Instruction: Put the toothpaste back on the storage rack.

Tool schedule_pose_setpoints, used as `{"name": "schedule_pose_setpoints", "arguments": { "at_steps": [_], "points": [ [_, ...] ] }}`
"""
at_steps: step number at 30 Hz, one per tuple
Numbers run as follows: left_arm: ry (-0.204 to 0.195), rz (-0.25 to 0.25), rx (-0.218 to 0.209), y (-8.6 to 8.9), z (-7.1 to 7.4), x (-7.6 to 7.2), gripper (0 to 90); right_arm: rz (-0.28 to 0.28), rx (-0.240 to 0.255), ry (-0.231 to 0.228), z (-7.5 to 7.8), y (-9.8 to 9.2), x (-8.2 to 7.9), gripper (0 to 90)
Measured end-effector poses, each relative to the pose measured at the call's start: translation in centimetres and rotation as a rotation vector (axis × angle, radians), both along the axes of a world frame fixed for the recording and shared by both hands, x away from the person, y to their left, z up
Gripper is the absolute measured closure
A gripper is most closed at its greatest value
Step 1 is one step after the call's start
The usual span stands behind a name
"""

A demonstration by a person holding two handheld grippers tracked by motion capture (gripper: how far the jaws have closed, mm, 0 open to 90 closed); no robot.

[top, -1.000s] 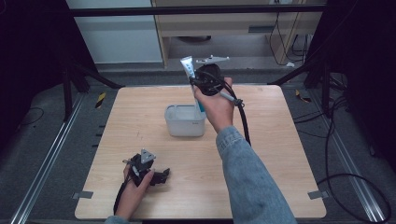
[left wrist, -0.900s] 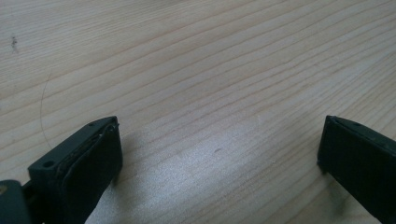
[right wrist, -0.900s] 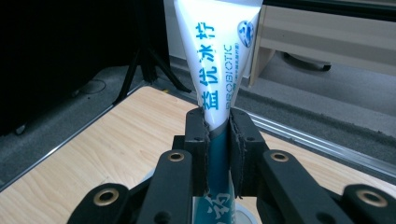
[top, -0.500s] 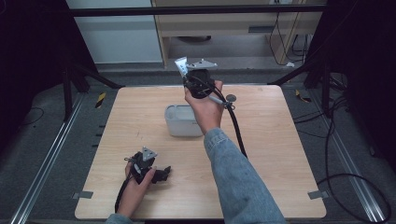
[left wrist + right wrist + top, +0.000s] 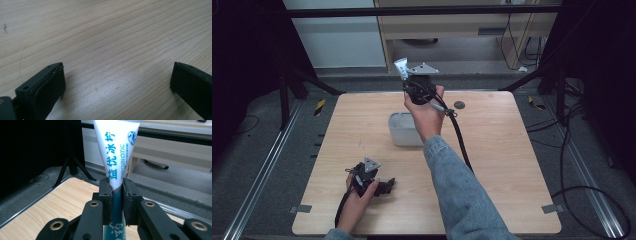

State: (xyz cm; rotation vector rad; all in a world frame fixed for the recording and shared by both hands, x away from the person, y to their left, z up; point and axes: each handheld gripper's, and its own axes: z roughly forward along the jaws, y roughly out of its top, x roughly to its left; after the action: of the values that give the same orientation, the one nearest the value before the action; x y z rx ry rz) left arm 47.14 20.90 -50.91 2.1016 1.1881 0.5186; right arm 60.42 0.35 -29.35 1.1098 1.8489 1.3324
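Note:
A white and teal toothpaste tube [image 5: 117,152] stands upright between the jaws of my right gripper [image 5: 116,195], which is shut on it. In the high view the right gripper [image 5: 410,82] is raised above the far side of the table, beyond a grey tub [image 5: 403,129], and the toothpaste tube [image 5: 401,67] pokes up from it. My left gripper [image 5: 388,186] rests on the near left of the table in a hand. Its jaws stand wide open in the left gripper view [image 5: 117,82], with bare wood between them.
The wooden table [image 5: 512,150] carries a small dark disc [image 5: 459,105] near its far edge. A black cable [image 5: 460,140] trails from the right gripper across the tabletop. Dark frame legs and floor cables surround the table.
The right gripper has lifted the tube up and away from the tub toward the far left, tilting it upright. The left gripper has stayed put.

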Motion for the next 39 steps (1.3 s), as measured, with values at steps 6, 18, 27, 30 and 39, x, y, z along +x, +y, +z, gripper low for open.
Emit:
{"name": "schedule_pose_setpoints", "arguments": {
  "at_steps": [6, 18, 27, 30, 39],
  "points": [
    [0.0, -0.004, 0.001, 0.0, 0.0, 0.1, 0.0, 0.011, -0.011, -0.034, -0.2, 0.2, -0.1, 79.0],
    [0.0, -0.004, 0.001, -0.1, 0.0, 0.1, 0.0, 0.019, 0.023, -0.024, -0.2, 0.5, 0.1, 78.9],
    [0.0, 0.0, 0.0, -0.1, 0.0, 0.1, 0.0, 0.021, 0.026, -0.026, -0.7, 0.5, 0.4, 78.8],
    [0.0, 0.001, 0.0, -0.1, 0.0, 0.1, 0.0, 0.025, 0.023, -0.025, -0.9, 0.7, 0.3, 78.8],
    [0.0, 0.0, 0.001, -0.1, 0.0, 0.1, 0.0, 0.038, 0.028, -0.023, -1.5, 1.6, 0.4, 78.8]
  ]
}}
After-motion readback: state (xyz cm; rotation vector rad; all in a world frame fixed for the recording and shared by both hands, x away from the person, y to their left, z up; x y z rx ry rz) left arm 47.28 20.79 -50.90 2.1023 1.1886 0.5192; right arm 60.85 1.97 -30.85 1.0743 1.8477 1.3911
